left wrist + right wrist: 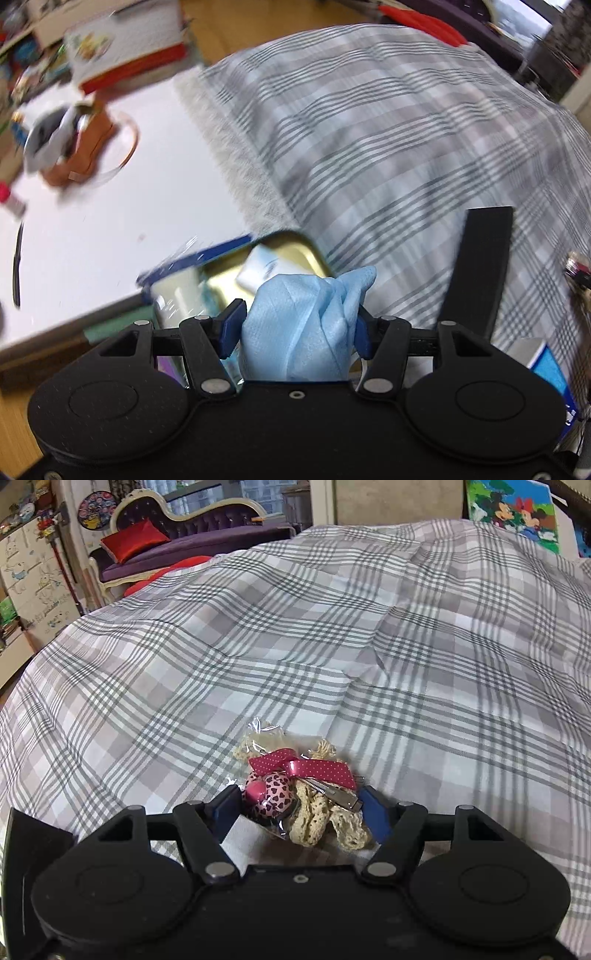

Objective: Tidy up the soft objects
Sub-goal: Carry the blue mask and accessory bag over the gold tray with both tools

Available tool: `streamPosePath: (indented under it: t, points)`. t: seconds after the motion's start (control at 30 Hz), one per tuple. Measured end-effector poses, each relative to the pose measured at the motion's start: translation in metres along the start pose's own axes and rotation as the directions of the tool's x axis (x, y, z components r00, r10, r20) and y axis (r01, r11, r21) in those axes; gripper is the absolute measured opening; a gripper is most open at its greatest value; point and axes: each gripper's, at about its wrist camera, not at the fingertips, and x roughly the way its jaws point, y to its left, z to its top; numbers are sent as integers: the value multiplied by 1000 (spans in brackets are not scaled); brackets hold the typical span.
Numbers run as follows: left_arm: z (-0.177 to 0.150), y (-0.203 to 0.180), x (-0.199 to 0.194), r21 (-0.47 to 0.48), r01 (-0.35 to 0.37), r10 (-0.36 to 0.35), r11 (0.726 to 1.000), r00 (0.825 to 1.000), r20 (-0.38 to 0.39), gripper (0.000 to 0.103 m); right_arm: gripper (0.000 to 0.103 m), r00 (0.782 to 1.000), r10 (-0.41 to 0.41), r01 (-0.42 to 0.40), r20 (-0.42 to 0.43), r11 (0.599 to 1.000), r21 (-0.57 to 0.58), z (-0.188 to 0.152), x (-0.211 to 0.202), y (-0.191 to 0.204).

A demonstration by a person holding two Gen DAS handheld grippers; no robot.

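Observation:
My left gripper (pixel 297 325) is shut on a crumpled light blue face mask (pixel 295 328) and holds it above a gold tin box (pixel 295 251) at the edge of the plaid bed cover (pixel 388 129). The left view is blurred. My right gripper (pixel 301 808) is shut on a clear bag of hair accessories (pixel 299 794), with a pink dotted ribbon bow, a metal clip, cream lace and a pink heart-print piece. It sits low over the plaid bed cover (pixel 295 627). The other gripper's black finger (pixel 480 266) shows in the left view.
A white low table (pixel 110 206) left of the bed carries a brown bag (pixel 81 147) and a white and red box (pixel 125 48). A blue box (pixel 550 373) lies at the right. A purple sofa (pixel 177 535) with a red cushion stands beyond the bed.

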Motion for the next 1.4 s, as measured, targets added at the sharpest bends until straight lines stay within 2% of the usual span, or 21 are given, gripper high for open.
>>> streamPosePath:
  t: [0.1, 0.2, 0.27, 0.37, 0.47, 0.53, 0.63, 0.7, 0.8, 0.9, 0.97, 1.0, 1.07, 1.17, 1.27, 1.4]
  points:
    - [-7, 16, 4, -42, -4, 5, 999, 1000, 10, 55, 64, 1000, -20, 20, -2, 1000, -6, 0, -17, 4]
    - [-11, 28, 7, -58, 4, -3, 998, 1000, 12, 55, 46, 1000, 3, -3, 16, 999, -32, 1, -45, 17]
    - [-13, 35, 8, -83, 17, -16, 996, 1000, 15, 55, 44, 999, 8, -5, 45, 998, -64, 3, -62, 30]
    - [-18, 42, 9, -100, 37, -34, 994, 999, 29, 55, 47, 997, 15, -6, 78, 992, -125, 5, -75, 48]
    - [-24, 43, 12, -99, 50, -48, 994, 998, 32, 55, 60, 997, -27, 40, 75, 984, -176, 7, -73, 59]
    - [-27, 42, 15, -87, 49, -47, 995, 999, 26, 55, 84, 997, -43, 53, 64, 984, -173, 9, -65, 57]
    - [-31, 38, 20, -66, 43, -42, 997, 999, 21, 55, 87, 995, -99, 99, 11, 987, -124, 12, -49, 47]
    - [-32, 37, 22, -58, 42, -41, 997, 999, 20, 55, 93, 991, -131, 126, -41, 988, -91, 12, -34, 37]
    - [-33, 35, 25, -48, 43, -42, 998, 999, 16, 55, 93, 985, -126, 118, -119, 991, -68, 7, -17, 24]
    - [-34, 33, 27, -48, 47, -46, 998, 999, 11, 55, 93, 982, -113, 105, -149, 992, -64, 0, -6, 21]
    - [-34, 33, 27, -48, 46, -46, 998, 999, 11, 55, 86, 983, -89, 78, -162, 994, -71, -5, -2, 25]
    - [-34, 33, 27, -48, 46, -45, 998, 999, 11, 55, 80, 984, -80, 68, -161, 995, -77, -6, -2, 28]
    - [-34, 32, 26, -49, 42, -42, 998, 999, 13, 55, 77, 984, -112, 97, -138, 989, -115, -8, -3, 39]
    - [-35, 31, 24, -42, 38, -37, 998, 999, 18, 55, 73, 985, -107, 82, -135, 981, -178, -6, -7, 53]
    - [-35, 30, 20, -35, 33, -32, 999, 999, 27, 55, 72, 989, -45, 20, -138, 983, -181, -1, -23, 66]
    - [-34, 30, 15, -34, 35, -34, 999, 999, 39, 55, 72, 994, 42, -59, -99, 981, -182, 6, -57, 90]
